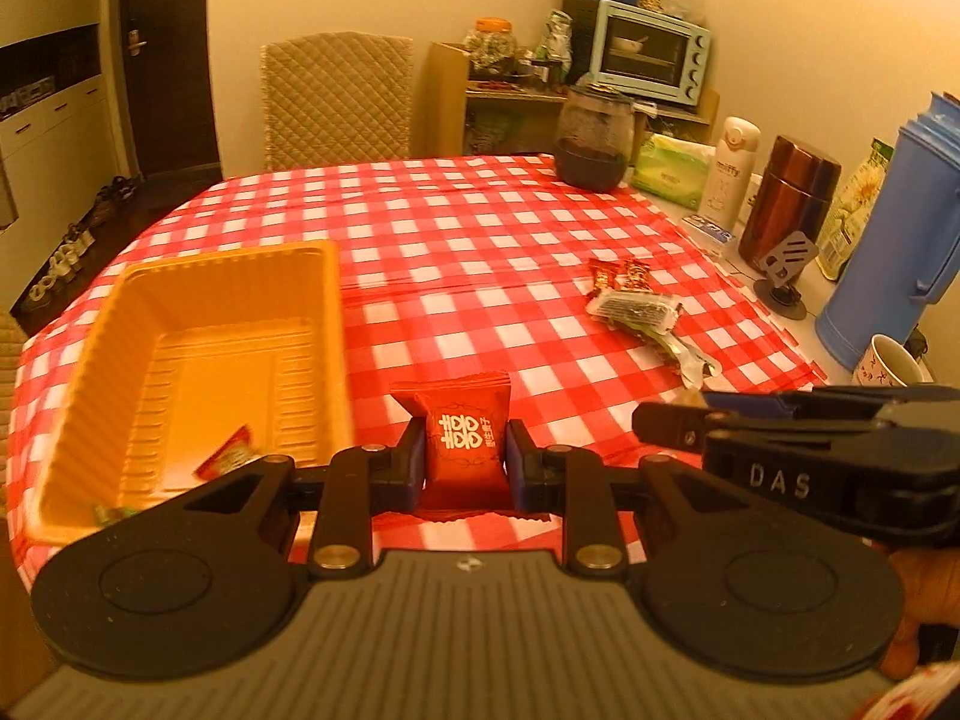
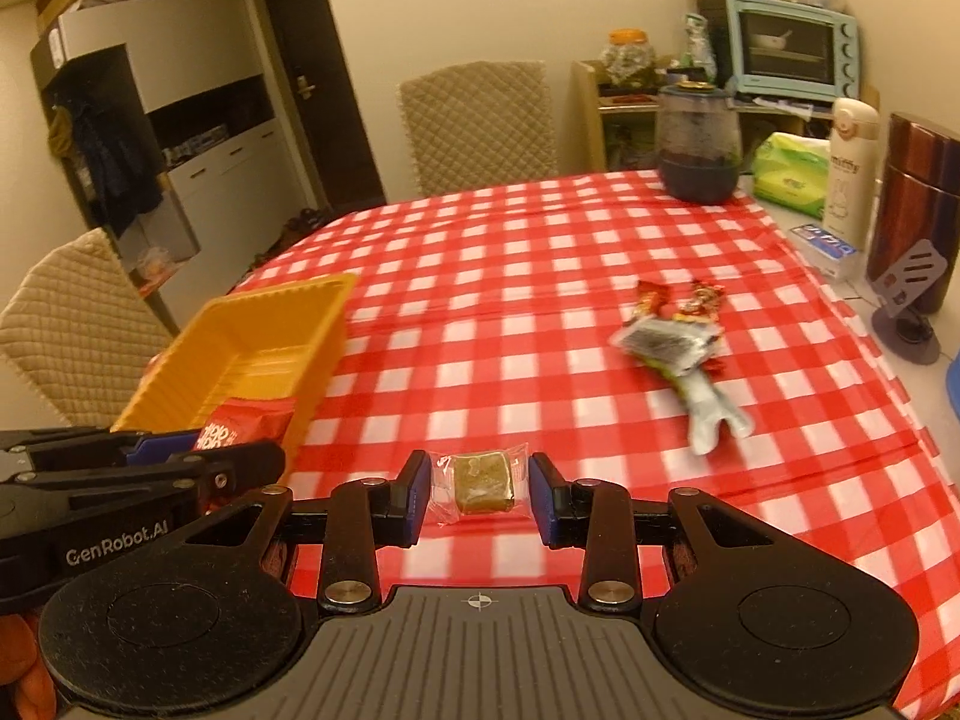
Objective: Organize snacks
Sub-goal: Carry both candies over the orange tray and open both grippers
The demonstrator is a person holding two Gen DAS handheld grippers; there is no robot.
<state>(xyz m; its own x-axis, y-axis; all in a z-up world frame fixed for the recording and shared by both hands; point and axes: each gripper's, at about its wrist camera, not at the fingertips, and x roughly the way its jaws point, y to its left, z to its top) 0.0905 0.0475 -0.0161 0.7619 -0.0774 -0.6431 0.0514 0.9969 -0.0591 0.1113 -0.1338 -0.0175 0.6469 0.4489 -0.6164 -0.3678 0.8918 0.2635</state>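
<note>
My left gripper (image 1: 465, 456) is shut on a red snack packet (image 1: 465, 441) with white characters, held above the checked tablecloth just right of the yellow tray (image 1: 324, 312). The tray holds a small red wrapper (image 1: 225, 456) and a green-wrapped piece (image 1: 108, 513). My right gripper (image 2: 480, 489) is shut on a clear-wrapped brown square snack (image 2: 483, 482). A pile of loose snacks (image 1: 639, 306) lies on the cloth at the right; it also shows in the right wrist view (image 2: 678, 342). The tray (image 2: 336, 300) sits left of the right gripper, with the left gripper (image 2: 234, 450) beside it.
A dark jar (image 1: 591, 138), tissue pack (image 1: 672, 171), white bottle (image 1: 729, 171), brown canister (image 1: 786, 204), blue jug (image 1: 888, 240) and paper cup (image 1: 894, 363) line the table's right side. Quilted chairs (image 2: 480, 126) stand at the far and left edges. The right gripper (image 1: 666, 423) is close on my right.
</note>
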